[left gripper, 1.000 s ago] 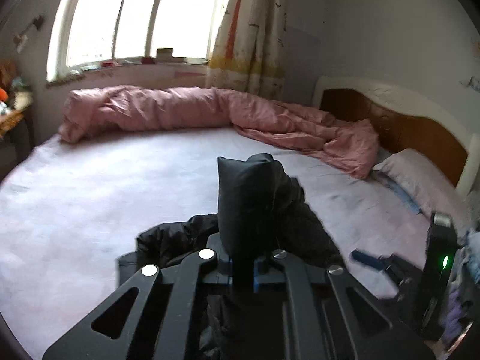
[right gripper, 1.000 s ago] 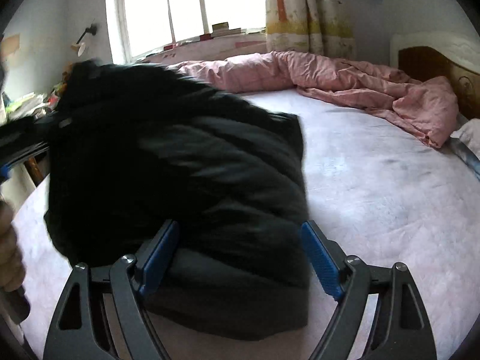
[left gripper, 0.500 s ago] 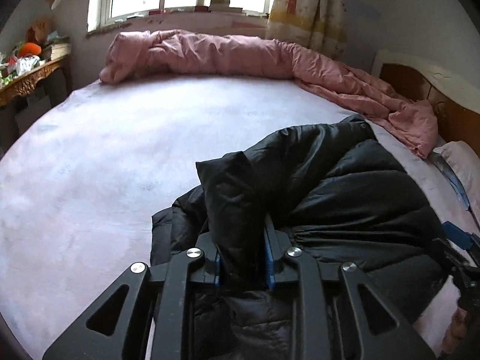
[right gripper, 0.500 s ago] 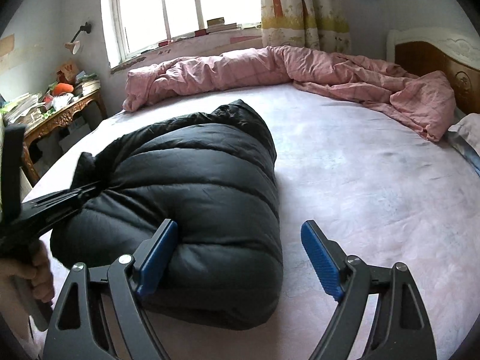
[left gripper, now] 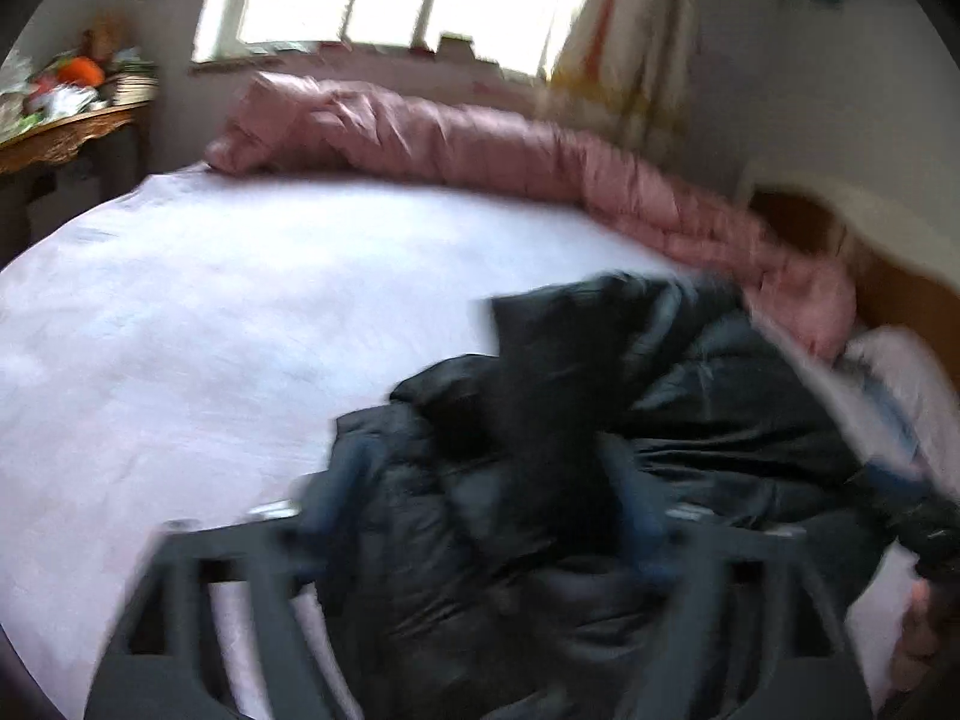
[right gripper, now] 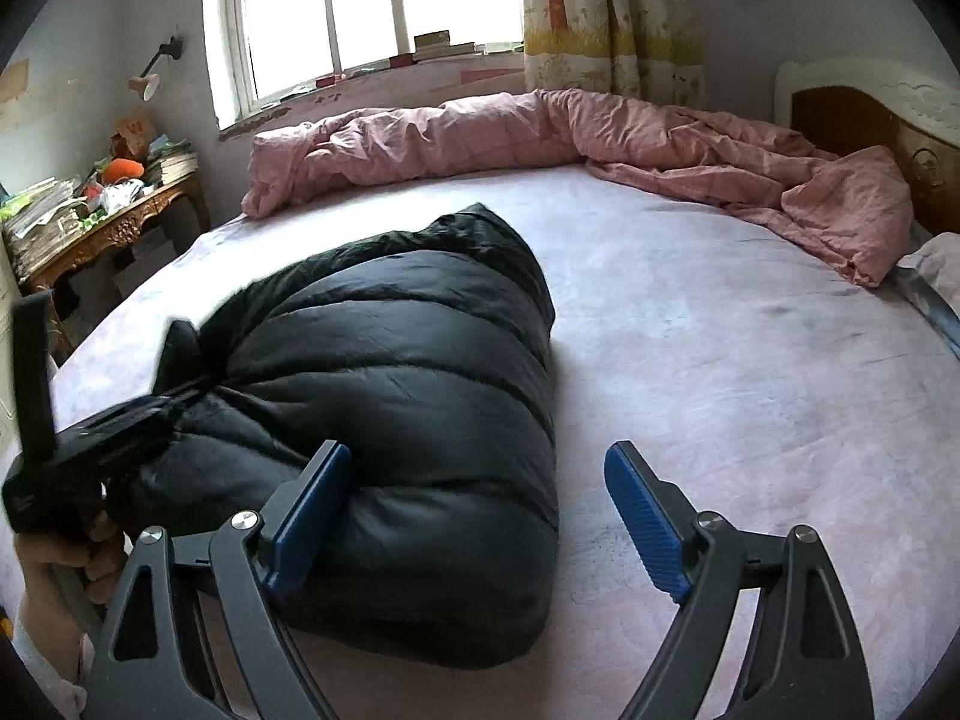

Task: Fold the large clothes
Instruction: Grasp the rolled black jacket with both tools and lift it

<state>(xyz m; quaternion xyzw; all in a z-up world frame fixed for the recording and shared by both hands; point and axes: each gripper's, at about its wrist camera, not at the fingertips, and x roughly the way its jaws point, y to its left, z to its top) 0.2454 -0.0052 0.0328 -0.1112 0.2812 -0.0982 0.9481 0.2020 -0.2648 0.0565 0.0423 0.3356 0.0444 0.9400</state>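
A black puffer jacket (right gripper: pixel 396 372) lies folded in a thick bundle on the bed's pale sheet (right gripper: pixel 750 372). In the blurred left wrist view the jacket (left gripper: pixel 690 420) fills the lower right. My left gripper (left gripper: pixel 498 480) has its blue pads spread wide, with a black flap of the jacket standing loose between them. It also shows in the right wrist view (right gripper: pixel 120 420) at the jacket's left end. My right gripper (right gripper: pixel 474 510) is open and empty, its left pad (right gripper: pixel 312 504) against the jacket's near end.
A rolled pink duvet (right gripper: pixel 540 138) lies along the far side of the bed under the window. A wooden headboard (right gripper: pixel 870 120) and a pillow (left gripper: pixel 900 372) are at the right. A cluttered wooden side table (right gripper: pixel 102 222) stands at the left.
My left gripper has opened and let go of the jacket flap, and its view has swung left with heavy blur. The jacket has settled onto the bed. The right gripper stays open.
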